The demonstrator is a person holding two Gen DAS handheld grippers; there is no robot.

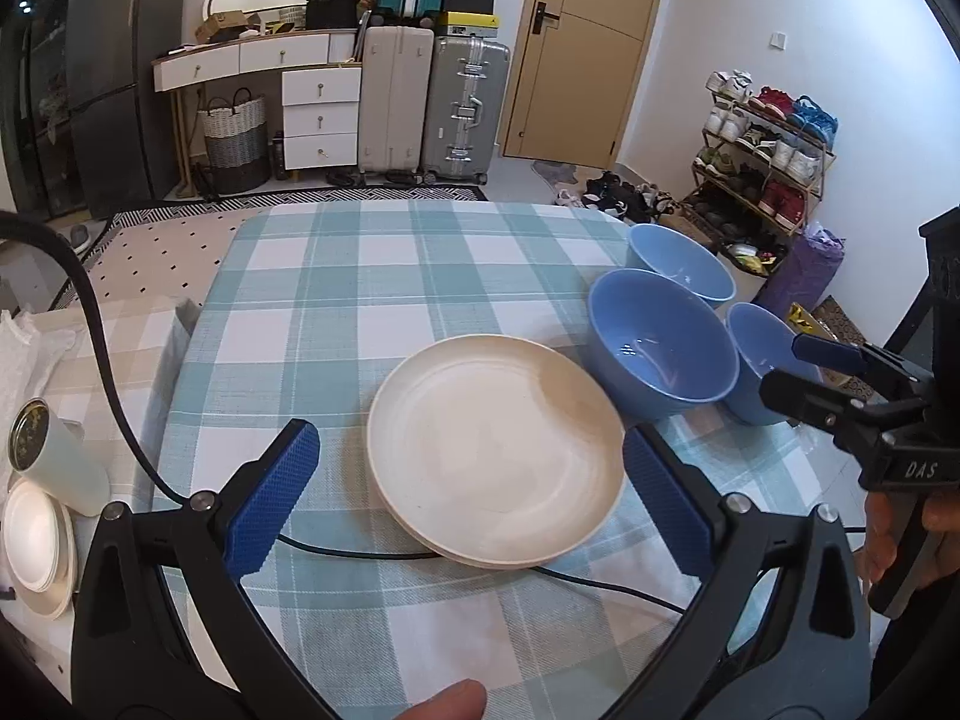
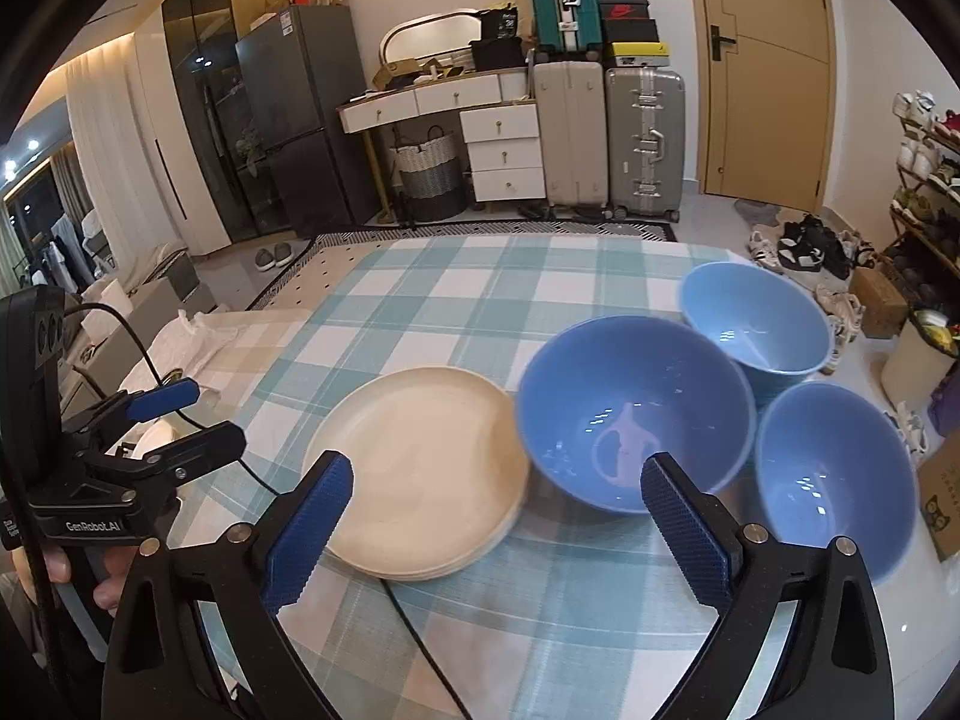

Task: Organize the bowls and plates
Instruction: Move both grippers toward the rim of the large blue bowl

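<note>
Checked tablecloth (image 1: 372, 276); both fingers (image 1: 660, 498) wide, empty

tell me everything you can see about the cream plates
The cream plates are a small stack of round, shallow, matte plates with raised rims; layered edges show at the near side. They lie flat and empty on the checked tablecloth, beside the nearest blue bowl. A black cable runs under their near edge. No gripper touches them.
</note>
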